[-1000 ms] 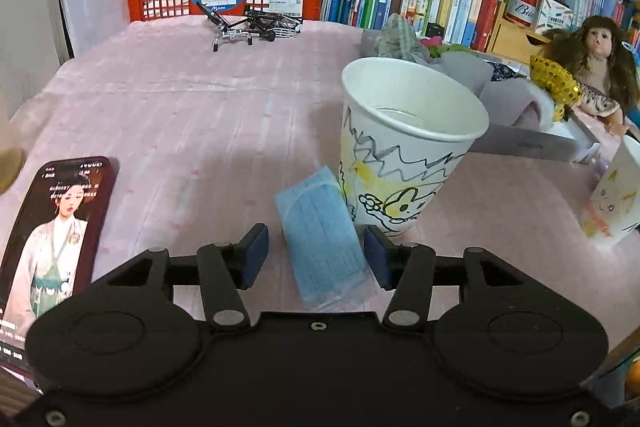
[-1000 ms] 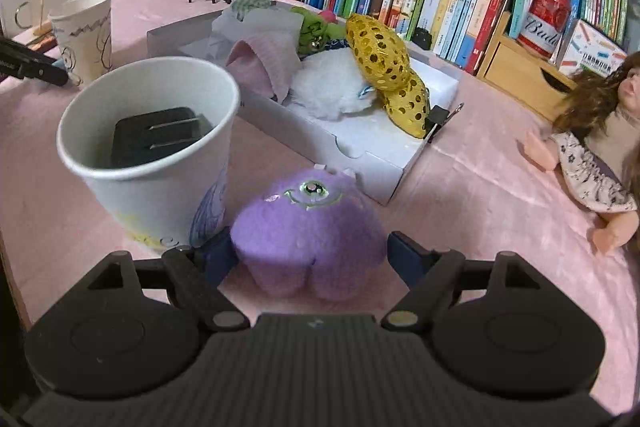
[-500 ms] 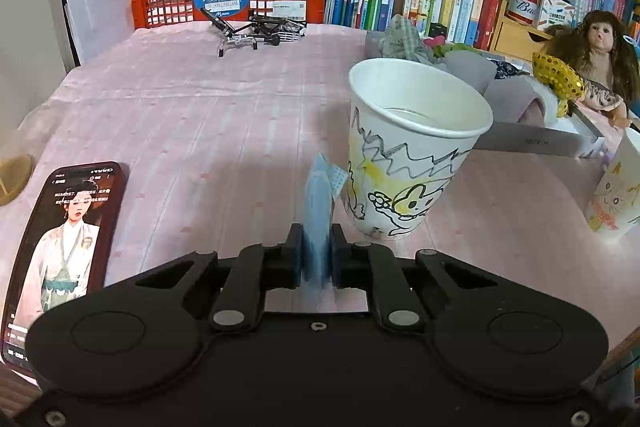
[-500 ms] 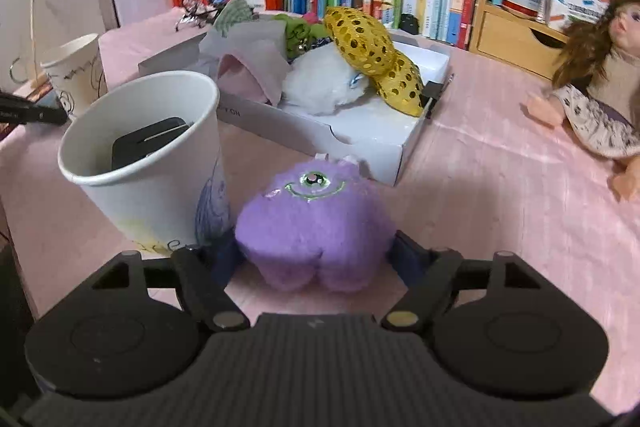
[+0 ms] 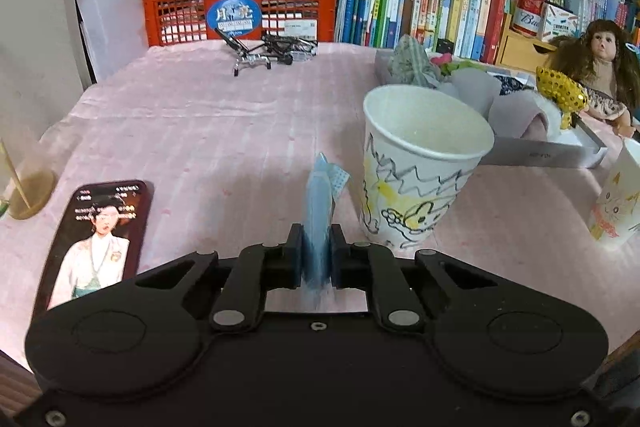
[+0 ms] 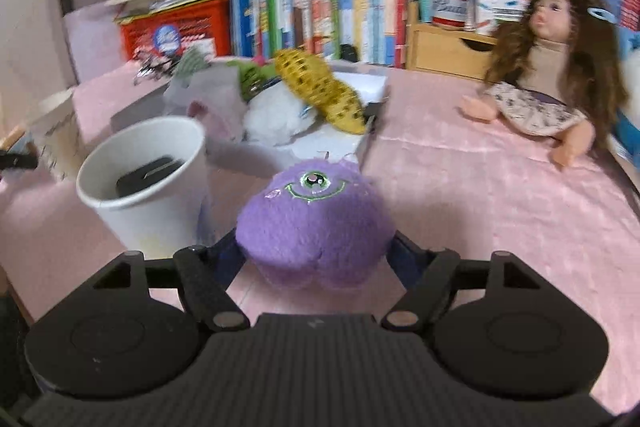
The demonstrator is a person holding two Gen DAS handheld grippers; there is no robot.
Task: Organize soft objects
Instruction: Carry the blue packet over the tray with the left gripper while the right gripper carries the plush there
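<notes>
My left gripper (image 5: 316,259) is shut on a folded blue face mask (image 5: 320,207) and holds it edge-up above the pink tablecloth, just left of a drawn-on paper cup (image 5: 416,163). My right gripper (image 6: 316,259) is shut on a purple one-eyed plush toy (image 6: 312,223) and holds it off the table. Behind it a white box (image 6: 360,143) holds soft things: a gold sequin piece (image 6: 324,95), white fluff and cloths. The box also shows in the left wrist view (image 5: 540,153).
A phone (image 5: 96,239) lies at the left. A paper cup (image 6: 148,183) with a dark object inside stands left of the plush. A doll (image 6: 552,67) lies at the right. A red crate (image 5: 240,11) and books line the back.
My left gripper closed on the mask and lifted it. My right gripper closed on the plush, lifted it and swung right; the view is blurred.
</notes>
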